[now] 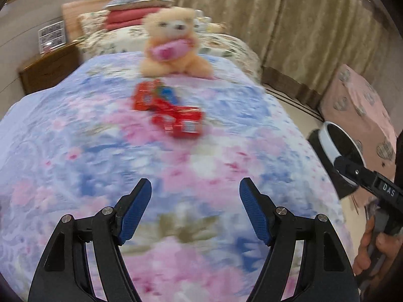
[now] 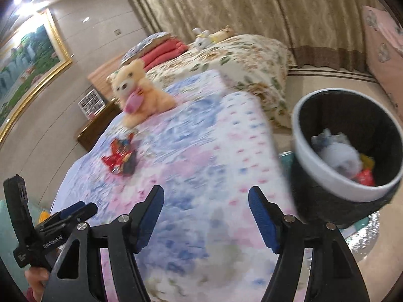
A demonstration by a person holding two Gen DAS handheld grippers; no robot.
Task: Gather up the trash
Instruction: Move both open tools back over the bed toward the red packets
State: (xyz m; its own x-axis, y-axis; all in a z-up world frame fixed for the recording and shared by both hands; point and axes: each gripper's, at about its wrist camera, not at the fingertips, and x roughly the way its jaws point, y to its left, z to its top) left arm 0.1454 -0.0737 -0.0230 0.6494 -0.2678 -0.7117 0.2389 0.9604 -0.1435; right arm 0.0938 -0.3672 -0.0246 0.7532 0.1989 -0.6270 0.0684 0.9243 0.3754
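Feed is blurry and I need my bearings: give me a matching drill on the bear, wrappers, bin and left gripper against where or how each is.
Things:
1. bear
2. wrappers
3. bin
4. left gripper

Descriptions:
A. open, nothing between the fingers
B. beside the bed, trash already inside
C. sitting on the bed, holding something pink
D. red, lying on the bed in front of the bear

Pairs: 1-C, 2-D, 3-B, 4-A

A teddy bear [image 1: 173,47] sits upper centre on the floral quilt [image 1: 100,151]. Beige curtains [image 1: 289,25] hang behind. A wooden nightstand [image 1: 47,68] stands at the left.
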